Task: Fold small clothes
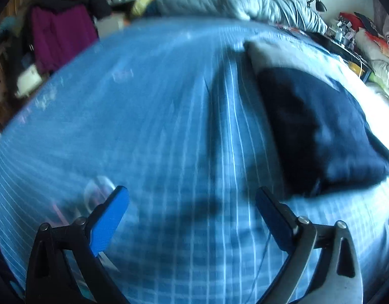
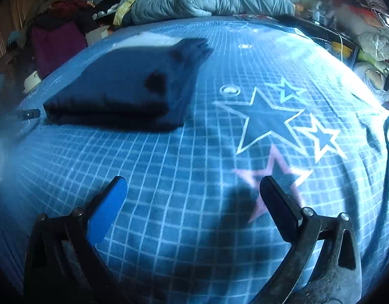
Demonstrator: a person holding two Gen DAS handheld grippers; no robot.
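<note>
left tongs [image 1: 191, 200] wide, empty | right tongs [image 2: 193, 190] wide, empty | folded navy garment [image 2: 123, 86], seemingly folded, lies ahead between them

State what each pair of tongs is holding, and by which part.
Nothing. The left tongs and right tongs are both open over the bedsheet; the folded dark garment lies untouched.
</note>
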